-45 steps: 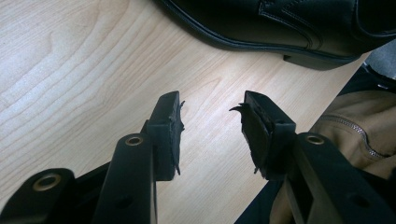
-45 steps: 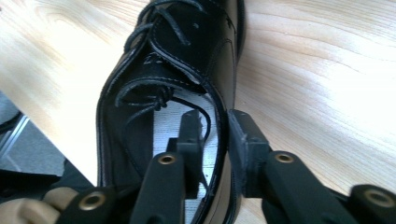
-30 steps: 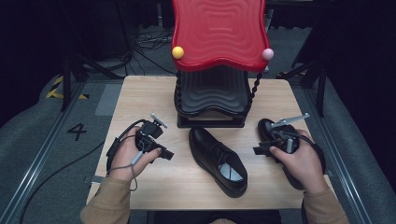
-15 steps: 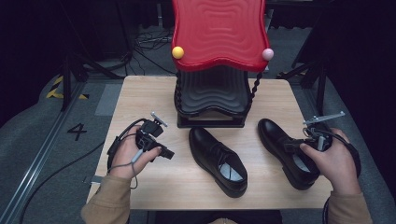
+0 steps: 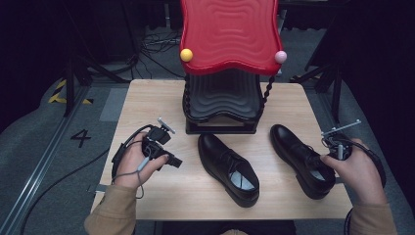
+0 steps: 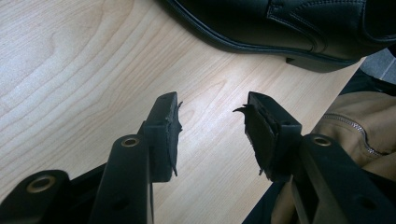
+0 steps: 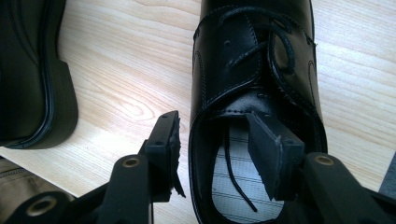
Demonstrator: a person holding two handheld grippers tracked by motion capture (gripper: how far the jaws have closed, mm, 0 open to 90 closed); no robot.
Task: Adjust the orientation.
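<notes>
Dark studio floor and cables surround a pale wooden worktop (image 5: 147, 98), with a red and black wavy rack (image 5: 228, 36) standing at its far edge.

Right hand-held gripper (image 7: 212, 130), at the near right corner, is open and straddles the inner side wall of the right-hand shoe (image 5: 302, 159). One jaw sits inside the shoe's opening over the striped insole, the other outside above bare wood. Neither pad clearly presses the leather. The shoe's long axis runs away from this gripper, heel nearest it, toe pointing toward the far edge. This hand is plainly the nearer one to it.

Left hand-held gripper (image 6: 212, 121), near the left edge, is open and empty, with its jaws over bare wood. The second shoe (image 5: 228, 167) lies just beyond it at the middle of the near edge, toe toward the rack.

Hard to make out: whether the inside jaw touches the shoe's lining, and the shoe's heel, cut off by the right gripper view's bottom edge.
</notes>
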